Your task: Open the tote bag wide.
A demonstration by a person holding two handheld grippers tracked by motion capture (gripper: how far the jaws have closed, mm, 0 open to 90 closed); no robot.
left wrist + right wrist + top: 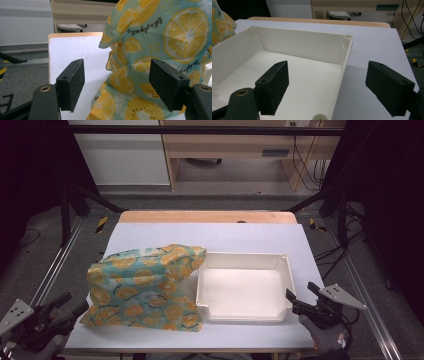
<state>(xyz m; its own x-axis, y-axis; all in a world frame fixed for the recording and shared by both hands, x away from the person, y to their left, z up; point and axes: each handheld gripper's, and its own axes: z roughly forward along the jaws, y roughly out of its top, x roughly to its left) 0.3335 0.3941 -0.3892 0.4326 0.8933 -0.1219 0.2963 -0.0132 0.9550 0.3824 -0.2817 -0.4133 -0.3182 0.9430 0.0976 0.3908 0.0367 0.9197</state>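
Black-jawed left tool (74, 305) and right tool (301, 296), both agape and empty, flank lemon-print cloth (145, 285) and white tray (282, 263)

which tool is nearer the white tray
Right. The right tool sits open just off the tray's near right corner. The left tool is open beyond the cloth, at the table's left edge.

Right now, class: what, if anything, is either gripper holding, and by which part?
Nothing is held. The left gripper stands open before the lemon-print cloth bag; the right gripper stands open beside the white plastic tray.
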